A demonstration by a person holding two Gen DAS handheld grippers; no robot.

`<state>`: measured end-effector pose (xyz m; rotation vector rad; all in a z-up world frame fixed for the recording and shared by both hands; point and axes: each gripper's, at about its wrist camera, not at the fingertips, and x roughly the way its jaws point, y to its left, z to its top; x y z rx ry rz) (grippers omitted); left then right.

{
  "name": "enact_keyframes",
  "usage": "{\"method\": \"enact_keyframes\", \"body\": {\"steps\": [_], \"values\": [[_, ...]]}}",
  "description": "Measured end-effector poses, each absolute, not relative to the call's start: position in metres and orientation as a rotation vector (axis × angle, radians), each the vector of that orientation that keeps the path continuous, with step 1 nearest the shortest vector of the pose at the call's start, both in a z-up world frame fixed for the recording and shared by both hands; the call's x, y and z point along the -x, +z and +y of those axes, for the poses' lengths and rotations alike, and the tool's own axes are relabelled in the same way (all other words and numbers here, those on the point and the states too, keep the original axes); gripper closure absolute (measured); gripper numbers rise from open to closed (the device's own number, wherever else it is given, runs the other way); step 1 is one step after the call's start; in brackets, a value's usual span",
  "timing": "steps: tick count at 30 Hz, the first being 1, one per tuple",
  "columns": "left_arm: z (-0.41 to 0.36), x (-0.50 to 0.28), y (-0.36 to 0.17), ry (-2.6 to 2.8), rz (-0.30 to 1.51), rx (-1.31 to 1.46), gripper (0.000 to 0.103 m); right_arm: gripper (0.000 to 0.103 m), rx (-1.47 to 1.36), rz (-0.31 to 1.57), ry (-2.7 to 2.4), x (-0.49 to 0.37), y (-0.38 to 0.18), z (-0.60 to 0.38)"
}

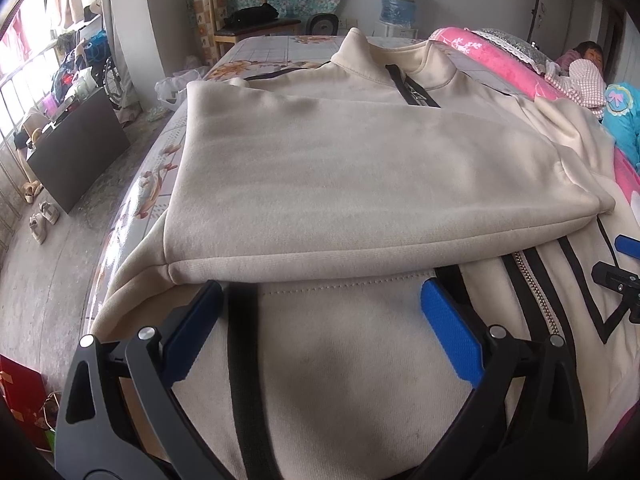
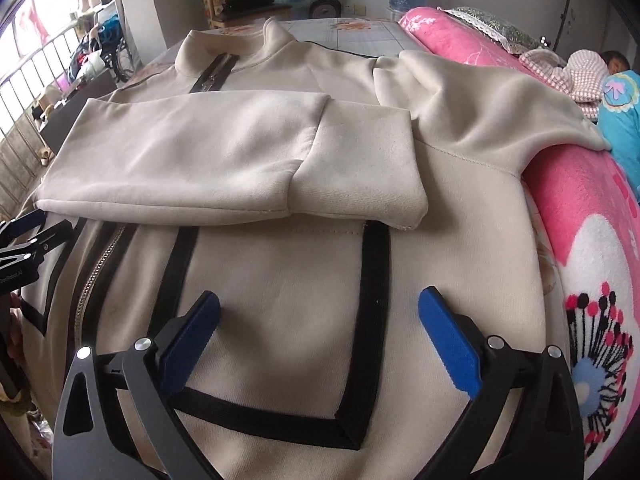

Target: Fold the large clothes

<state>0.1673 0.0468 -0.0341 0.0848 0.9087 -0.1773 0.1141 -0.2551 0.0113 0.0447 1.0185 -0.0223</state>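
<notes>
Both tongs stand wide with nothing between their blue pads: the left tongs [image 1: 322,312] hover low over the lower left front of a cream zip-up jacket [image 1: 360,184], and the right tongs [image 2: 320,320] hover over its lower right front, above a black-trimmed pocket outline [image 2: 360,320]. That jacket lies face up, spread across a bed [image 1: 276,46] with a flowered sheet, collar at the far end and hem nearest the cameras. Its left sleeve [image 2: 224,160] is folded across the chest, the ribbed cuff [image 2: 360,176] ending just past the zipper [image 2: 100,268] line. Its right sleeve [image 2: 480,108] lies unfolded, draped outward onto a pink floral blanket [image 2: 580,216] beside the jacket. Beyond the blanket a person [image 2: 616,64] lies at the far right edge.
</notes>
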Motion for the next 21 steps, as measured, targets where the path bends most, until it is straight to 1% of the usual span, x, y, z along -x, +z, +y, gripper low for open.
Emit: {"method": "enact_keyframes", "body": {"steps": [8, 11, 14, 15, 17, 21], "values": [[0.046, -0.164, -0.034, -0.175, 0.890, -0.083, 0.007, 0.006, -0.039, 0.960, 0.028, -0.106, 0.010, -0.259], [0.046, -0.164, -0.034, -0.176, 0.888, -0.083, 0.007, 0.006, -0.063, 0.973, 0.086, -0.106, 0.014, -0.266], [0.047, -0.165, -0.034, -0.183, 0.901, -0.085, 0.007, 0.006, -0.147, 1.024, 0.142, -0.111, 0.022, -0.279], [0.047, -0.166, -0.033, -0.189, 0.914, -0.086, 0.007, 0.006, -0.178, 1.033, 0.163, -0.113, 0.027, -0.285], [0.052, -0.164, -0.027, -0.200, 0.917, -0.076, 0.007, 0.006, -0.214, 0.992, 0.212, -0.115, 0.045, -0.295], [0.074, -0.155, 0.005, -0.205, 0.818, 0.006, 0.007, 0.006, -0.254, 0.925, 0.301, -0.133, 0.078, -0.308]]}}
